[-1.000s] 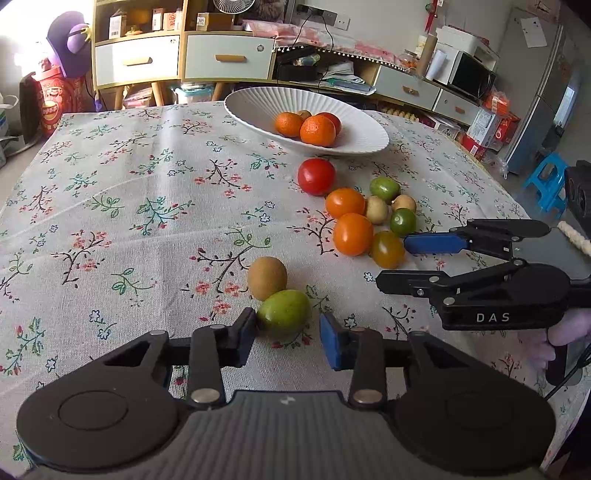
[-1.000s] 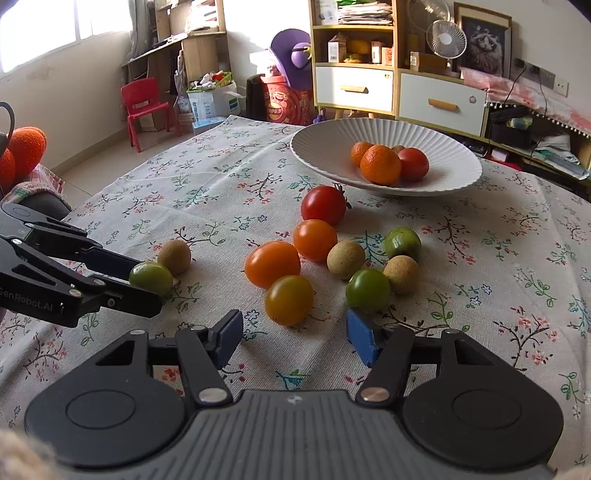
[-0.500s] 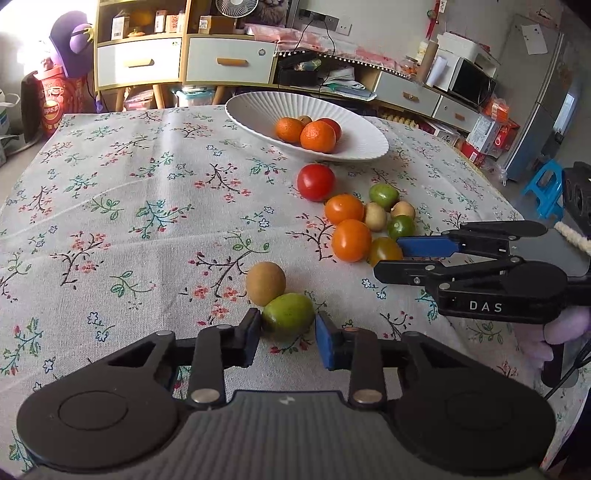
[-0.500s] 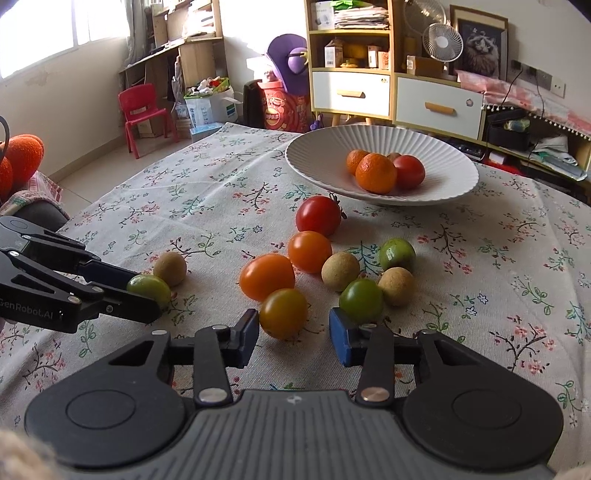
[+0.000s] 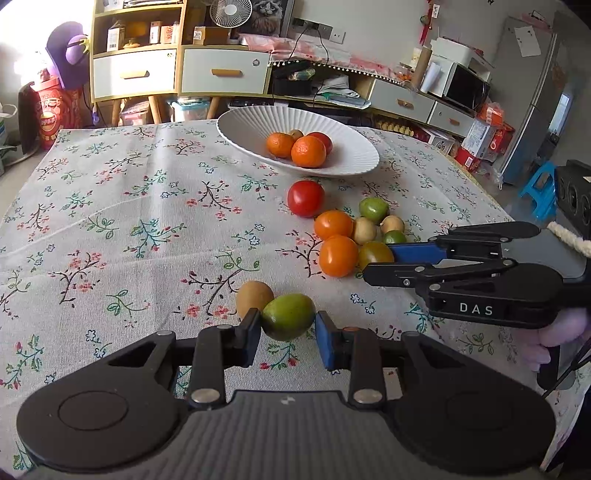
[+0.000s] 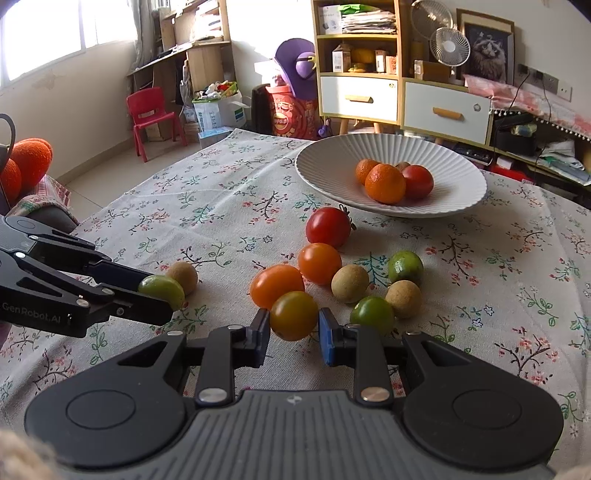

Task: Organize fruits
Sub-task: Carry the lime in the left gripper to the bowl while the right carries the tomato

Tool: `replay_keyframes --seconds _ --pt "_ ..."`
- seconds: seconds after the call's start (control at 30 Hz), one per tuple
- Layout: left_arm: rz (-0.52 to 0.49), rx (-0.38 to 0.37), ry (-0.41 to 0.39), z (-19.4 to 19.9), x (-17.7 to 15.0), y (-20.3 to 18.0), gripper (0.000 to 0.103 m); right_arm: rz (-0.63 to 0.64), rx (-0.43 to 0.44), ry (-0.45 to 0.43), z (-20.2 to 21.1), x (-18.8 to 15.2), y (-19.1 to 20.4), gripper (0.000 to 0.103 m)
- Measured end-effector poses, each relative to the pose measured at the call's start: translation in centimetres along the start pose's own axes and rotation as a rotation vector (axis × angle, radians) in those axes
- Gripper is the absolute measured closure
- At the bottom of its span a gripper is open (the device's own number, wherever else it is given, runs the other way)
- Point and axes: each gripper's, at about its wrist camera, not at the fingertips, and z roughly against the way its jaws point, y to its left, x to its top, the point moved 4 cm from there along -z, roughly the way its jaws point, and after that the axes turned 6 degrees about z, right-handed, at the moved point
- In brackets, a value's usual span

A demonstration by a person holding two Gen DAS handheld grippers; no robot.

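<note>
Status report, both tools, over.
Left tool closing around green fruit. Right tool around yellow-green tomato. Bowl path unobstructed.

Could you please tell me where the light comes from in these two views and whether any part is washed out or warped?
Right wrist view: window upper left blown out, white bowl evenly lit. Left wrist view: upper left corner glares white, fridge bows with fisheye; fruit stays sharp.

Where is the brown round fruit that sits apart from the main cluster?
In the left wrist view the brown fruit lies on the tablecloth, touching the green fruit between the left hand-held gripper's fingers, on its left.
</note>
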Motion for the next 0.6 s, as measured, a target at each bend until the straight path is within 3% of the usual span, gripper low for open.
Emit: replay_keyframes --seconds 0.6 --pt "-0.004 -0.014 -0.11 -0.4 5.4 -2.7 0.081 -0.078 -0.104 -0.115 1.0 3.7 -4.9 0.078"
